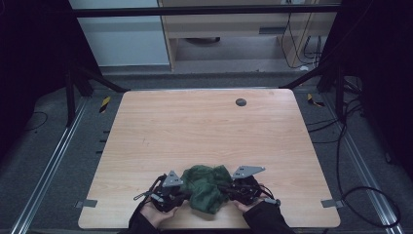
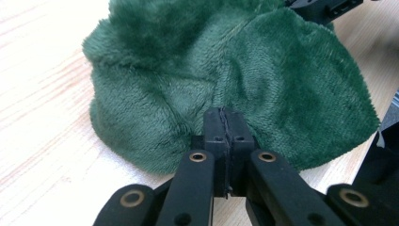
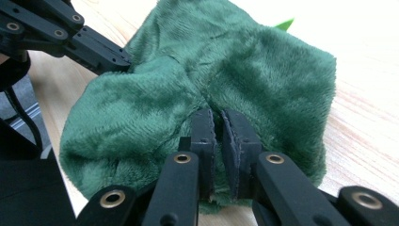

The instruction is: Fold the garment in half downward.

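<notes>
Green plush cloth (image 1: 207,187) at the surface's (image 1: 195,131) near edge, between both tongs.
Left tongs (image 2: 225,123) clamped together on a cloth fold; right tongs (image 3: 218,123) slightly apart, pads off the plush.

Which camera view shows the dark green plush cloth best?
The left gripper view: the dark green plush cloth is close, its pile and seams sharp. The right gripper view shows its other side equally near; the high view shows a small crumpled heap.

My right gripper (image 3: 217,123) rises from the bottom centre of the frame — jaws slightly parted against the green plush cloth (image 3: 188,108). My left gripper (image 3: 123,62) enters upper left, tips at the cloth. Wooden table (image 3: 367,122) at right.
</notes>
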`<state>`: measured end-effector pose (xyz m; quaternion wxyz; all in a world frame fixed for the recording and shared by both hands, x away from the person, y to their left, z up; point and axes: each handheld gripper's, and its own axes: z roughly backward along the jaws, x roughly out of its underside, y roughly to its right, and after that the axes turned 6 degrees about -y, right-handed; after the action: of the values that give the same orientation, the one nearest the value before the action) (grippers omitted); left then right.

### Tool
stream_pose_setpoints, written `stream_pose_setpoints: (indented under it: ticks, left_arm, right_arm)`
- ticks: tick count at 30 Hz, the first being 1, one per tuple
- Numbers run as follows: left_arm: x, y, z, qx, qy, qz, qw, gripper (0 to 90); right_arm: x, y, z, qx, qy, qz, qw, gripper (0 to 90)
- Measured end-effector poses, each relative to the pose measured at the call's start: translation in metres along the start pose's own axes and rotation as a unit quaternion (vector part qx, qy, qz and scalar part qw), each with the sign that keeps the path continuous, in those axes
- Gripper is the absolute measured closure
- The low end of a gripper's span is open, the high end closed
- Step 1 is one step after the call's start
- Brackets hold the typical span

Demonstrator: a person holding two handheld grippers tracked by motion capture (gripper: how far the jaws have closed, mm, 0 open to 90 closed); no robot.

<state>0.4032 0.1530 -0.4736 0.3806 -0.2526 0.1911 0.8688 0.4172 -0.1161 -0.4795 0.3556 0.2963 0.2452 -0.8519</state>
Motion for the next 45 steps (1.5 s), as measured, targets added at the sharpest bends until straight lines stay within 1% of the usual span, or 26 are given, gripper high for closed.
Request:
stream_pose_setpoints:
  ticks: [2,4,7,9,12,14,16,19,20,22,24,26,29,32,34,36,38,40,41,43,45]
  left_arm:
    - [0.000,0.000,-0.001,0.000,0.000,-0.001,1.0000,89.7]
    - [0.000,0.000,-0.001,-0.001,0.002,0.000,1.0000,89.6]
    - [0.000,-0.002,0.003,-0.001,0.011,0.004,0.9999,88.6]
    - [-0.001,-0.003,0.007,-0.003,0.021,0.006,0.9998,87.4]
    - [-0.002,-0.005,0.014,-0.006,0.036,0.009,0.9993,85.4]
    - [-0.003,-0.009,0.020,-0.009,0.048,0.015,0.9987,84.0]
    - [-0.003,-0.013,0.025,-0.012,0.060,0.023,0.9979,82.3]
    - [-0.002,-0.020,0.032,-0.022,0.070,0.034,0.9967,78.9]
    - [-0.001,-0.024,0.036,-0.026,0.075,0.042,0.9959,77.6]
    - [0.001,-0.030,0.039,-0.035,0.079,0.047,0.9951,75.5]
    - [0.003,-0.036,0.041,-0.046,0.085,0.058,0.9936,73.9]
    - [0.006,-0.043,0.043,-0.059,0.085,0.064,0.9925,71.8]
    - [0.010,-0.054,0.045,-0.075,0.085,0.078,0.9905,67.7]
    - [0.015,-0.065,0.049,-0.089,0.086,0.089,0.9883,64.7]
    - [0.018,-0.071,0.051,-0.101,0.090,0.097,0.9861,60.9]
    - [0.023,-0.078,0.053,-0.115,0.096,0.105,0.9832,58.3]
    - [0.026,-0.084,0.055,-0.124,0.097,0.111,0.9813,54.6]
    - [0.030,-0.091,0.057,-0.136,0.097,0.118,0.9788,52.5]
    - [0.032,-0.093,0.057,-0.138,0.098,0.121,0.9780,51.2]
    - [0.035,-0.100,0.059,-0.150,0.099,0.121,0.9762,48.0]
    - [0.038,-0.105,0.060,-0.156,0.098,0.129,0.9744,45.9]
  right_arm:
    - [0.001,0.001,-0.001,0.000,-0.003,-0.002,1.0000,82.9]
    - [0.001,0.002,-0.001,-0.002,0.001,-0.003,1.0000,82.6]
    - [0.000,0.002,0.000,-0.001,0.004,-0.003,1.0000,81.8]
    - [-0.001,0.002,0.003,-0.002,0.009,-0.001,1.0000,80.9]
    - [-0.003,0.002,0.010,-0.002,0.023,-0.005,0.9997,80.6]
    - [-0.005,0.003,0.015,0.001,0.031,-0.007,0.9995,80.3]
    - [-0.006,0.005,0.019,0.006,0.039,-0.009,0.9992,79.7]
    - [-0.006,0.010,0.026,0.017,0.049,-0.013,0.9986,78.1]
    - [-0.006,0.011,0.028,0.020,0.050,-0.016,0.9984,76.9]
    - [-0.005,0.017,0.032,0.033,0.058,-0.020,0.9976,74.7]
    - [-0.004,0.022,0.036,0.045,0.060,-0.025,0.9969,72.7]
    - [-0.003,0.026,0.039,0.054,0.064,-0.029,0.9961,70.5]
    - [-0.001,0.034,0.043,0.073,0.067,-0.037,0.9944,64.6]
    - [0.001,0.040,0.046,0.084,0.068,-0.047,0.9930,59.1]
    - [0.003,0.046,0.048,0.093,0.069,-0.054,0.9918,55.4]
    - [0.005,0.052,0.050,0.103,0.070,-0.063,0.9902,52.7]
    - [0.008,0.058,0.052,0.114,0.069,-0.074,0.9883,50.6]
    - [0.010,0.063,0.054,0.126,0.070,-0.078,0.9866,48.2]
    - [0.012,0.066,0.055,0.130,0.070,-0.081,0.9857,46.7]
    - [0.014,0.071,0.057,0.138,0.069,-0.092,0.9836,43.0]
    - [0.017,0.077,0.058,0.147,0.067,-0.099,0.9819,40.5]
